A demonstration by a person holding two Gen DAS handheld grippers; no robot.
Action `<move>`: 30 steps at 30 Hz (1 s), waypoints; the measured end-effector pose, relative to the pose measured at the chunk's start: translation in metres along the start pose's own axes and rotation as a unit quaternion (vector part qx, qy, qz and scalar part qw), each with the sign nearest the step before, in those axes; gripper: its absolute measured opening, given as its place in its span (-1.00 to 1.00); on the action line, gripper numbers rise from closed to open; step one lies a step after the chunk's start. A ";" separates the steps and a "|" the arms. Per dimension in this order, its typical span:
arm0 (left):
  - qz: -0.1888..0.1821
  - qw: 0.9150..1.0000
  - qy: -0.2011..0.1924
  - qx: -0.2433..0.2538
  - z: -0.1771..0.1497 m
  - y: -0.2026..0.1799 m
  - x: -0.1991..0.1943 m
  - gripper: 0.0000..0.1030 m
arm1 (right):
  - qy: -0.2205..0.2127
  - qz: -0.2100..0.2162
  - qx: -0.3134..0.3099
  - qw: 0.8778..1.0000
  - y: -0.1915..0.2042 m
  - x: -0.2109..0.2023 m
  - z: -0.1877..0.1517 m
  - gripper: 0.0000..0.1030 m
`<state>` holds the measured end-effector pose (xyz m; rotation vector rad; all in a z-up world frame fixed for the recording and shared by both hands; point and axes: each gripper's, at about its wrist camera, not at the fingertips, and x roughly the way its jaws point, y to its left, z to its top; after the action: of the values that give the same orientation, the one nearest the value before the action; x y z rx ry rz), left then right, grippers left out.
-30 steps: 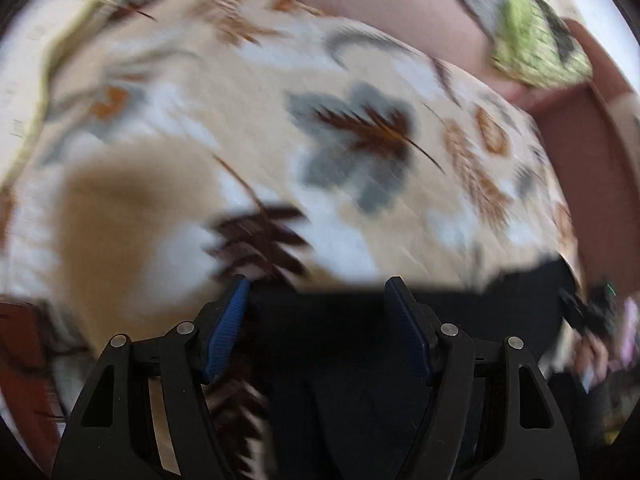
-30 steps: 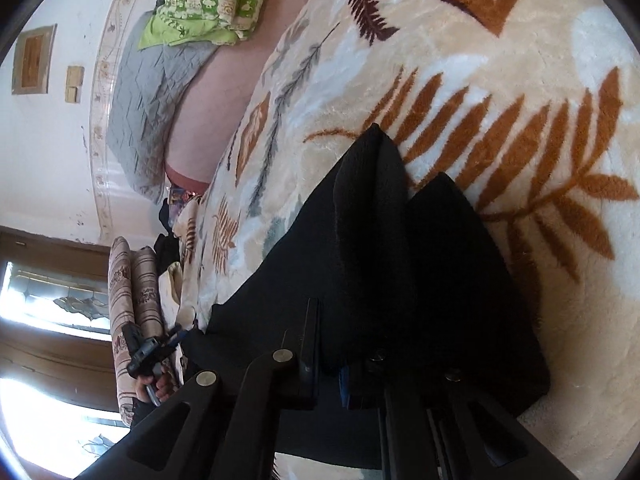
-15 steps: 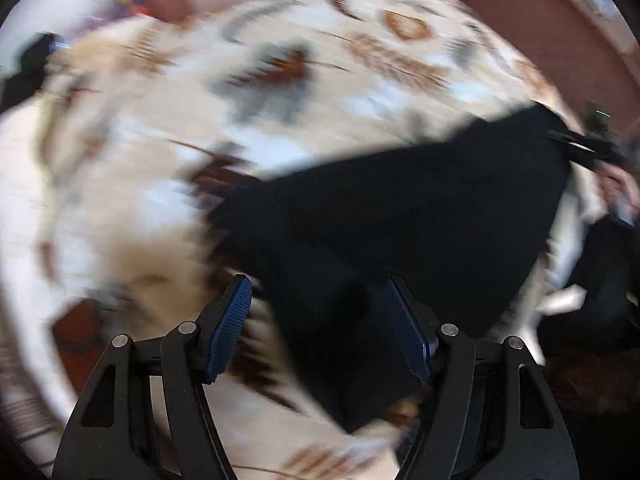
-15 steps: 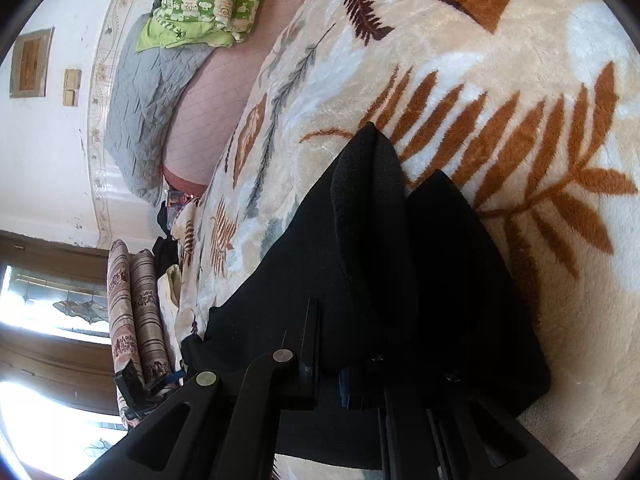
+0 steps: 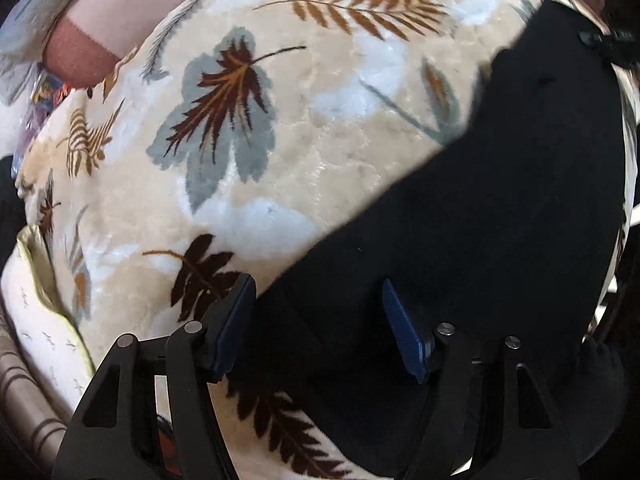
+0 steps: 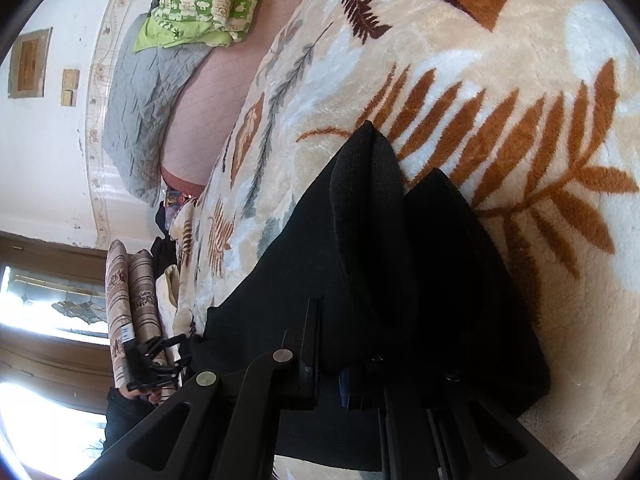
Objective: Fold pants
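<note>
Black pants [image 5: 500, 220] lie on a cream blanket printed with leaves [image 5: 320, 92]. My left gripper [image 5: 320, 320] points steeply down over the pants' near edge. Its blue pads [image 5: 236, 320] stand apart and are closing, with black cloth lying between them, and they do not press on it. In the right wrist view my right gripper [image 6: 348, 384] is shut on the pants [image 6: 304, 264], and a pinched ridge of cloth [image 6: 368, 200] rises from the jaws. The left gripper [image 6: 156, 356] shows far off at the pants' other end, held by a hand.
A pink sheet [image 6: 208, 100], a grey quilt [image 6: 136, 92] and a green patterned quilt [image 6: 204, 0] lie beyond the blanket [image 6: 500, 40]. Two striped bolsters [image 6: 128, 300] stand by a bright window [image 6: 48, 304]. The blanket's edge drops off at the lower left [image 5: 44, 312].
The left gripper has swung and rolled from over bare blanket to the pants' edge, and its jaws have narrowed slightly. The right gripper has kept still, shut on the cloth.
</note>
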<state>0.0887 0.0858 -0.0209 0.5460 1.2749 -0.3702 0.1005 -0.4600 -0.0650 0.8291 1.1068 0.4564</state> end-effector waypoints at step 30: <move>0.029 0.987 -0.144 0.066 -0.093 -0.091 -0.084 -0.72 | -0.054 0.028 -0.011 0.998 0.008 -0.019 0.003 -0.90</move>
<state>-0.0565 0.0620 0.0258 0.6170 0.9587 -0.4703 0.0959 -0.4694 -0.0471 0.8569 0.9784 0.4646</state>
